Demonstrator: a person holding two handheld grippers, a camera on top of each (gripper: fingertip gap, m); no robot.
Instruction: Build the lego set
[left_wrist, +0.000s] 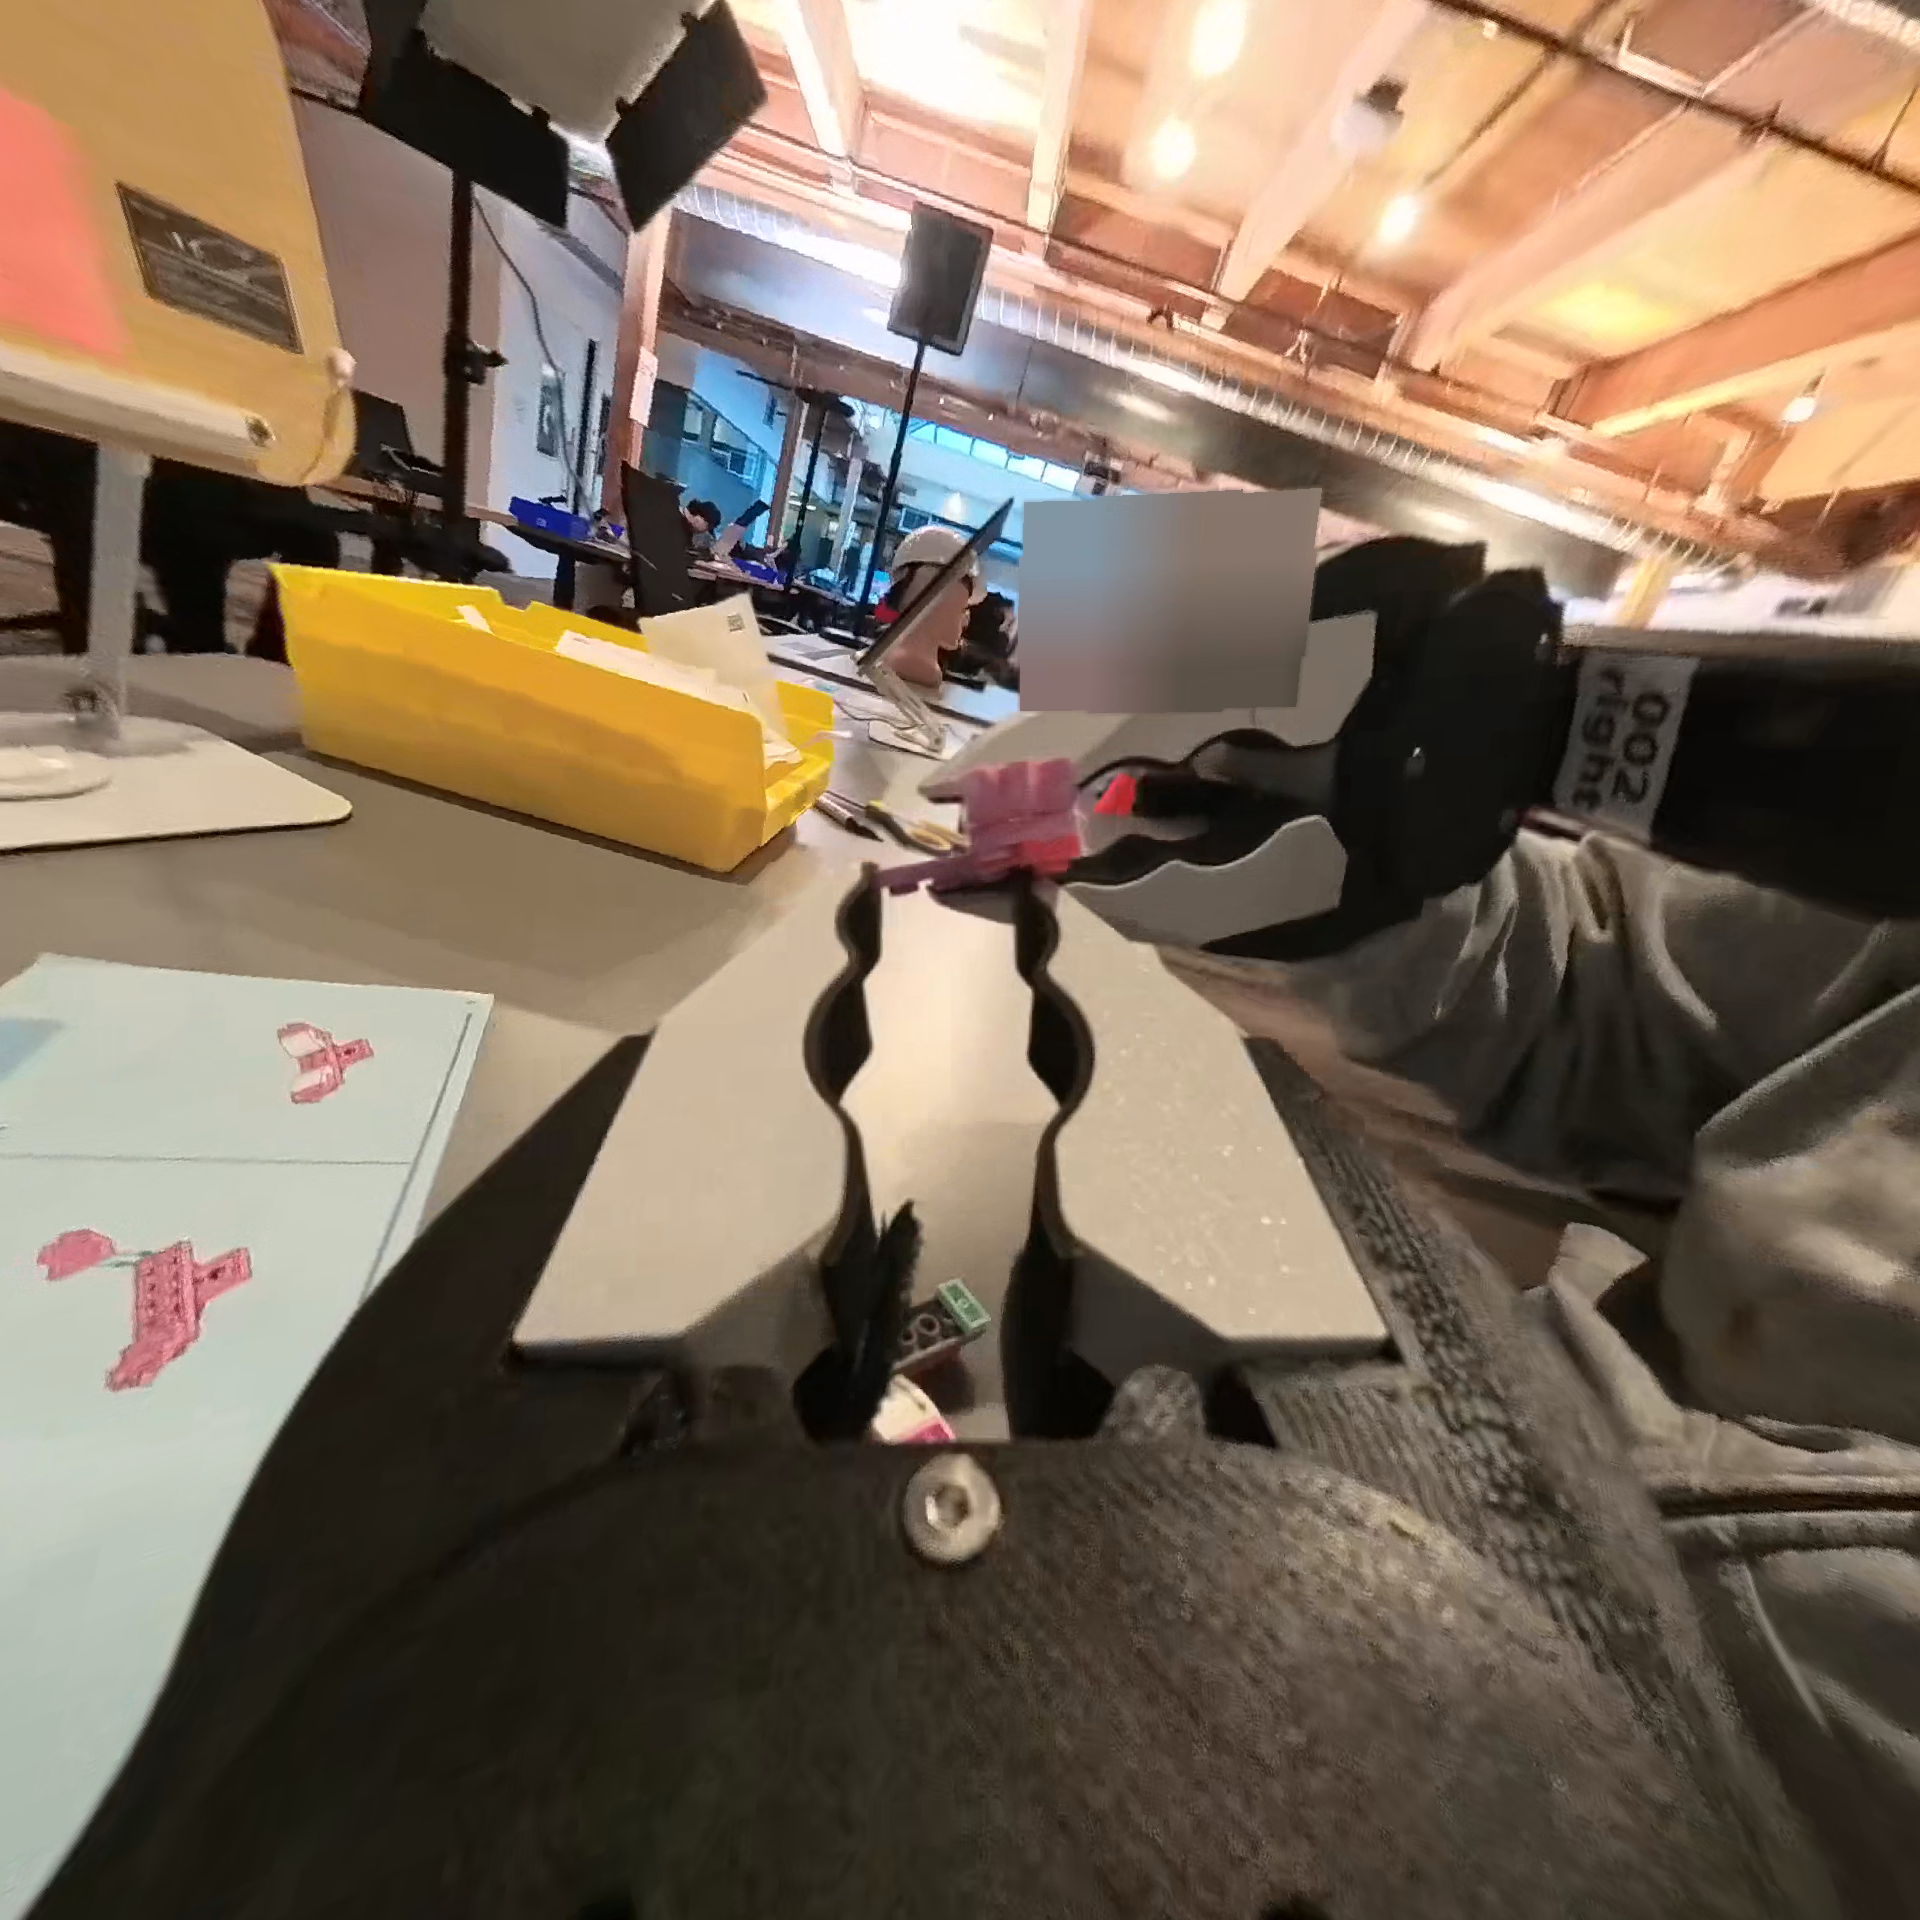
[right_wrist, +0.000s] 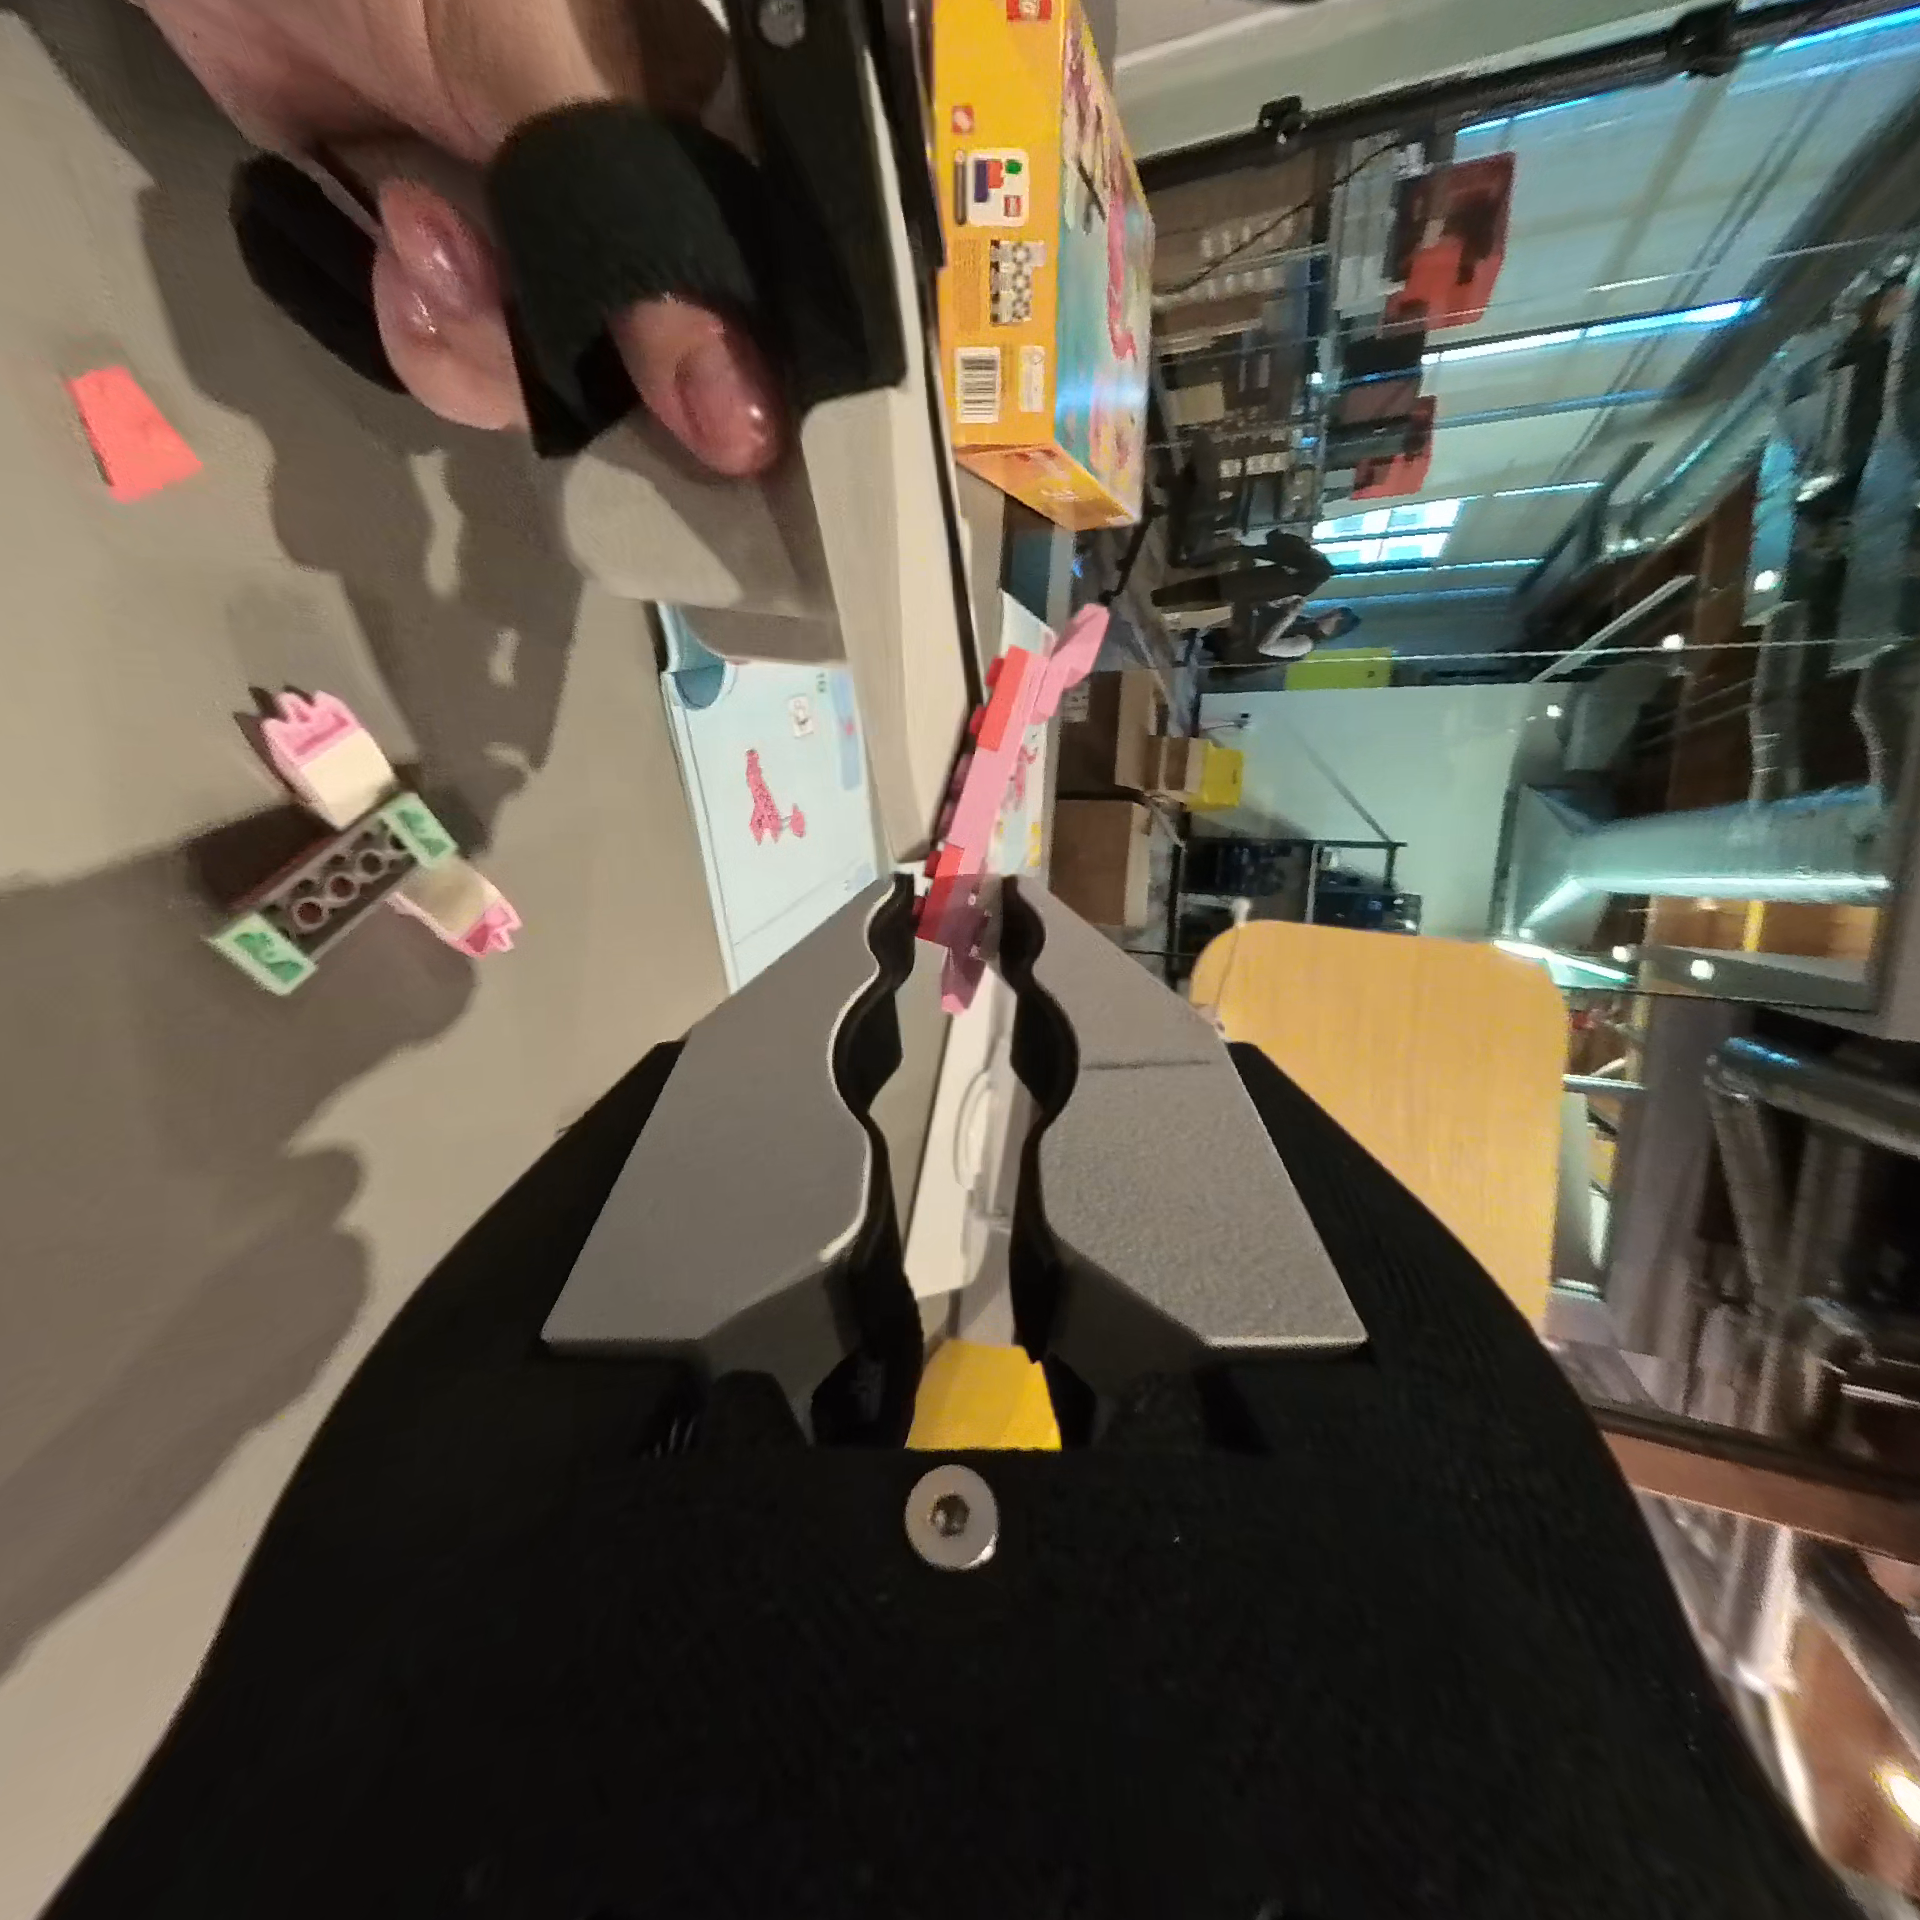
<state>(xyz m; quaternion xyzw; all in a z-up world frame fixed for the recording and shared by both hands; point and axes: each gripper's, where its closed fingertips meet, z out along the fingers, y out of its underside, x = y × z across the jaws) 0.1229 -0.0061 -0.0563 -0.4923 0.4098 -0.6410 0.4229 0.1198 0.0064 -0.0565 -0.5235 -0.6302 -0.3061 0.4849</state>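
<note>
My right gripper (right_wrist: 958, 902) is shut on a pink lego assembly (right_wrist: 1003, 769) of pink, red and lavender plates, held above the grey table (right_wrist: 208, 1195). In the left wrist view the right gripper (left_wrist: 1023, 831) comes in from the right with the assembly (left_wrist: 1013, 816). My left gripper (left_wrist: 951, 888) has its jaws apart, tips just below the assembly's lavender plate, nothing clearly clamped between them. A small build (right_wrist: 343, 862) of a grey brick, green tiles and pink-white pieces lies on the table, also visible under my left gripper (left_wrist: 940, 1335). A loose red slope piece (right_wrist: 135, 431) lies nearby.
A light-blue instruction booklet (left_wrist: 208, 1143) lies at the left. A yellow bin (left_wrist: 540, 717) with papers stands behind it. The yellow lego box (right_wrist: 1039, 260) rests on a white stand (left_wrist: 109, 582). A hand (right_wrist: 582, 260) with black finger sleeves holds the left gripper. My left and right fingertips are right by each other. Left tips and right tips are each some 15 centimeters from the loose red slope piece (right_wrist: 135, 431).
</note>
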